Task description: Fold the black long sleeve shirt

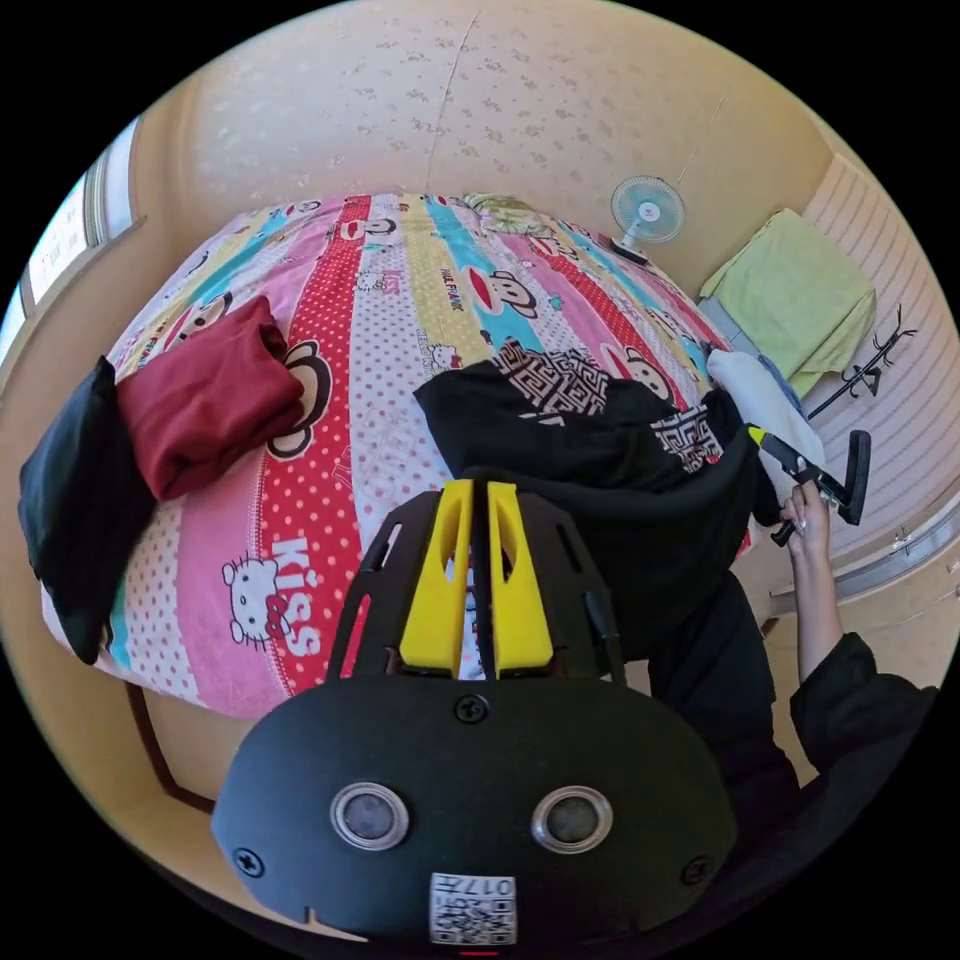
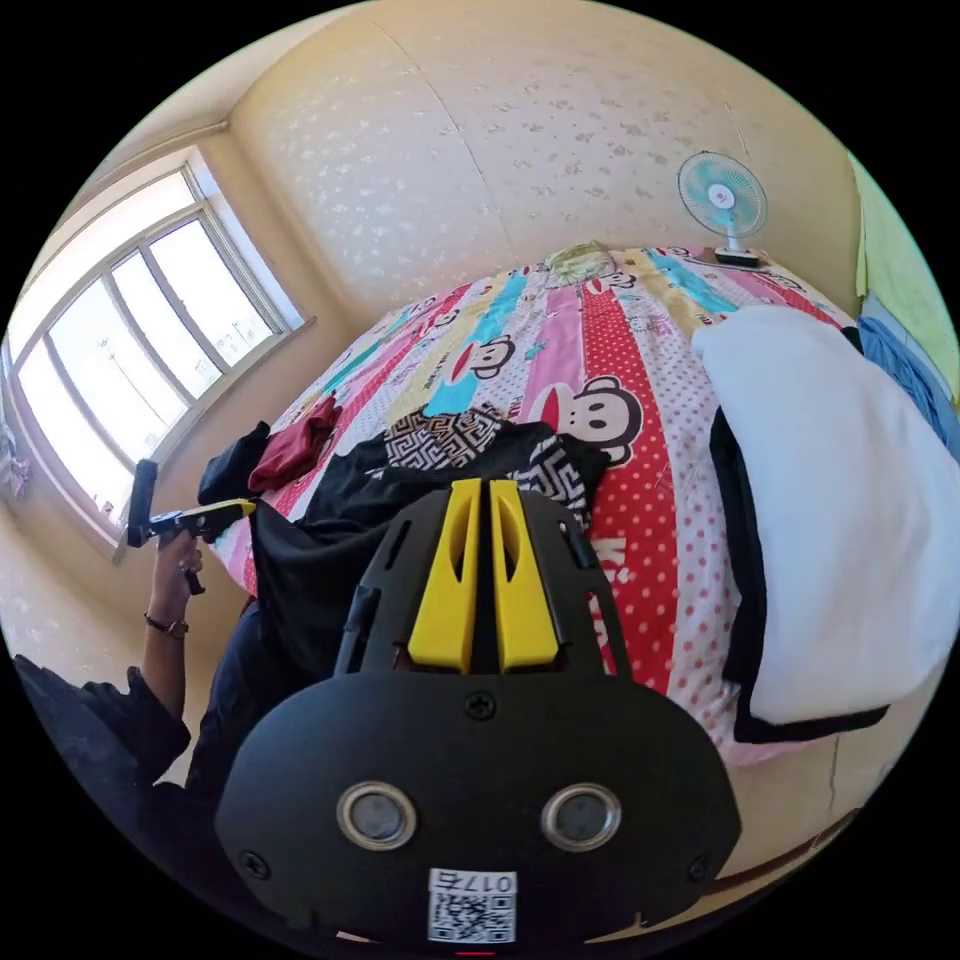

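Since the black long sleeve shirt is bunched up at the near edge of the bed, patterned trim showing on top and its lower part hanging off toward my legs, I judge folding hasn't started yet; it needs spreading flat first. In the left gripper view my left gripper sits just in front of the heap, yellow jaws pressed nearly together, with dark cloth in the slit between them, so I can't tell if they pinch fabric. Same in the right gripper view: right gripper jaws close together right over the shirt, grip on cloth uncertain. Each gripper flanks the shirt, one per side, probably to lift and open it. My right hand shows beside the shirt's far edge. Further out, a folded dark red garment and a black one lie set aside, likely done. A white pillow sits on the other side, a fan beyond the bed.
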